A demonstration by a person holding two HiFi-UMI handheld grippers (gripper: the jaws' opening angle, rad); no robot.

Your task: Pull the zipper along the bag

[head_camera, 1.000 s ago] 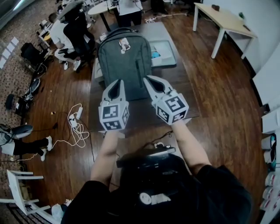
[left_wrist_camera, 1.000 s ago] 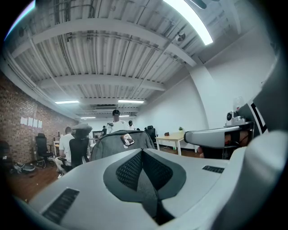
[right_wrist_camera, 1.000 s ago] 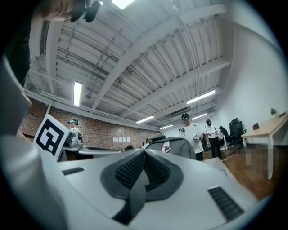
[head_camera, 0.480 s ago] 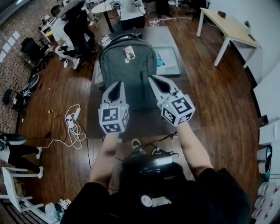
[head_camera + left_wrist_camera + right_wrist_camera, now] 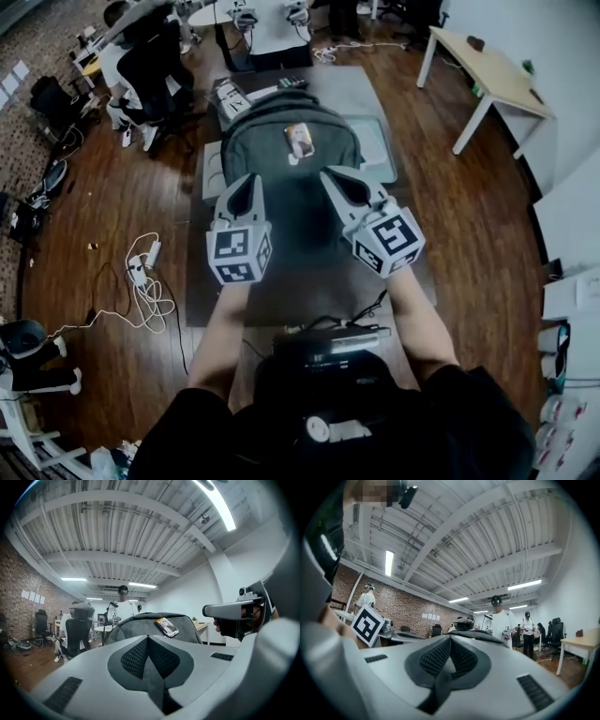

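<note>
**Both Grippers Closed and Empty at the Near End of the Backpack**

Dark wooden flooring (image 5: 469, 206) surrounded a grey table (image 5: 309, 281). On it the grey backpack (image 5: 272, 141) lay flat with its top end away from the person. A small printed card (image 5: 300, 141) rested on its upper part.

The left gripper (image 5: 247, 180) and the right gripper (image 5: 331, 176) were held level, side by side, over the bag's near end. Each had its jaws pressed together with nothing between them. In both gripper views the bag rose beyond the closed tips. Whether either tip touched the fabric could not be told.

The zipper pull could not be made out in any view, so the step in hand looked like the reach for it, with no pulling begun.

To do it well, the pull tab probably needed finding first. The jaws would have to part before the tips met the fabric. One gripper would best pinch the bag close to the zipper's start and hold it taut. The other should take the tab squarely and draw it along the line of the teeth. Loose cloth at the curve would be the likeliest place for the slider to snag.
</note>
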